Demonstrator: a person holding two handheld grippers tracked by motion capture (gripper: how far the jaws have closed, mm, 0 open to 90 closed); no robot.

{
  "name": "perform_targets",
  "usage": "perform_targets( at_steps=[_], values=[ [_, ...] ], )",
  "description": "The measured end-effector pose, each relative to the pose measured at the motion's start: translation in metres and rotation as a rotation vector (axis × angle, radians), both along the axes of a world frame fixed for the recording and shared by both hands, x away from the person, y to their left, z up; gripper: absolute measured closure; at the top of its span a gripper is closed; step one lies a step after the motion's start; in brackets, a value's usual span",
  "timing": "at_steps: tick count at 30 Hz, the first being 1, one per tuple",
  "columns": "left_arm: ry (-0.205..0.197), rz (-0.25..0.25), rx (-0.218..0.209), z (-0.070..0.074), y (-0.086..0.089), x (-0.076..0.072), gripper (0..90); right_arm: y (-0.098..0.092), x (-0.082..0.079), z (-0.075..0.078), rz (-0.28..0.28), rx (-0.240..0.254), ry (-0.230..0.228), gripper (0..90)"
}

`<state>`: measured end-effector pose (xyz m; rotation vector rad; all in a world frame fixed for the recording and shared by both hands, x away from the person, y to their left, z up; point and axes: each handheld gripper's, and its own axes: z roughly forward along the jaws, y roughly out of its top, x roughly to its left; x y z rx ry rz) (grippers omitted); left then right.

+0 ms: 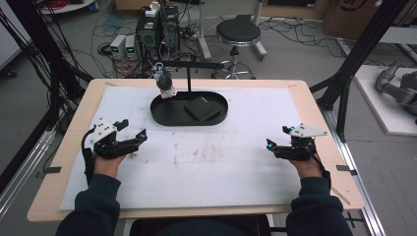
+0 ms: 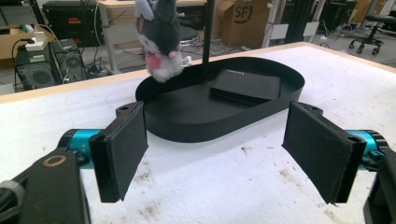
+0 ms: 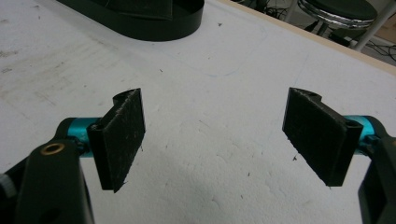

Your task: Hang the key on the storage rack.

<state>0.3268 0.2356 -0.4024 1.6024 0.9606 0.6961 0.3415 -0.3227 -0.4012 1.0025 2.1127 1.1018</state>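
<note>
A black oval tray (image 1: 167, 115) sits at the back middle of the white mat. A flat black square case (image 1: 202, 108) lies in its right half. A thin black post (image 1: 188, 78) rises from the tray, and a grey and pink plush toy (image 1: 164, 83) hangs from its arm over the tray's left end. My left gripper (image 1: 133, 129) rests open on the mat, front left of the tray, facing it. My right gripper (image 1: 278, 136) is open near the right edge with nothing between its jaws. The left gripper view shows the left gripper (image 2: 219, 154), toy (image 2: 161, 42), case (image 2: 245, 86) and tray (image 2: 187, 121). The right gripper view shows the right gripper (image 3: 219, 137) and tray (image 3: 154, 28).
The stained white mat (image 1: 211, 162) covers most of the wooden table (image 1: 314, 113). Behind the table stand a round stool (image 1: 238, 33) and computer cases with cables (image 1: 157, 29) on the floor. Black frame posts (image 1: 344, 78) rise at the table's sides.
</note>
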Motion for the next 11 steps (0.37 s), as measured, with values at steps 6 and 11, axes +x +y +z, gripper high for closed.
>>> perform_targets(
  at_steps=[6,11],
  values=[
    [-0.006,0.008,-0.004,0.0006,0.0013,-0.0004,21.6,0.0011,0.0006,-0.0008,0.003,0.002,0.004,21.6],
    [-0.007,0.013,-0.007,0.0009,0.0018,-0.0009,21.7,0.0006,0.0019,-0.0014,0.004,0.002,0.005,21.6]
  ],
)
